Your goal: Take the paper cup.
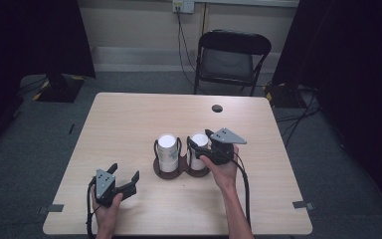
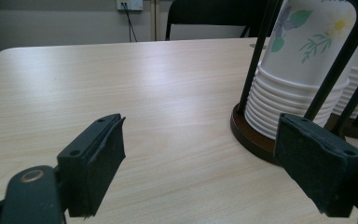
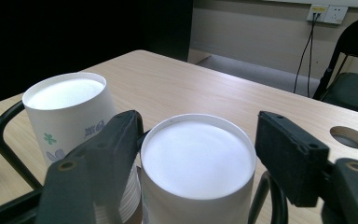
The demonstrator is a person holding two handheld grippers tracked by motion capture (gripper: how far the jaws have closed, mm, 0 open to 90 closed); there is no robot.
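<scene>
Two stacks of upturned white paper cups stand in a dark brown holder (image 1: 171,173) with black wire loops at the table's middle. The left stack (image 1: 167,149) has flower prints and appears again in the left gripper view (image 2: 298,56). My right gripper (image 1: 200,139) straddles the top cup of the right stack (image 1: 198,147), open; in its own view (image 3: 198,125) the left jaw is close against that cup (image 3: 196,158) and the right jaw stands clear of it. My left gripper (image 1: 125,172) rests open near the front left of the table, holding nothing (image 2: 200,126).
The wooden table (image 1: 129,124) has a round cable hole (image 1: 217,108) at the back. A black folding chair (image 1: 229,57) stands behind it. Cables hang from a wall socket (image 1: 183,6). Bare tabletop lies left of the holder.
</scene>
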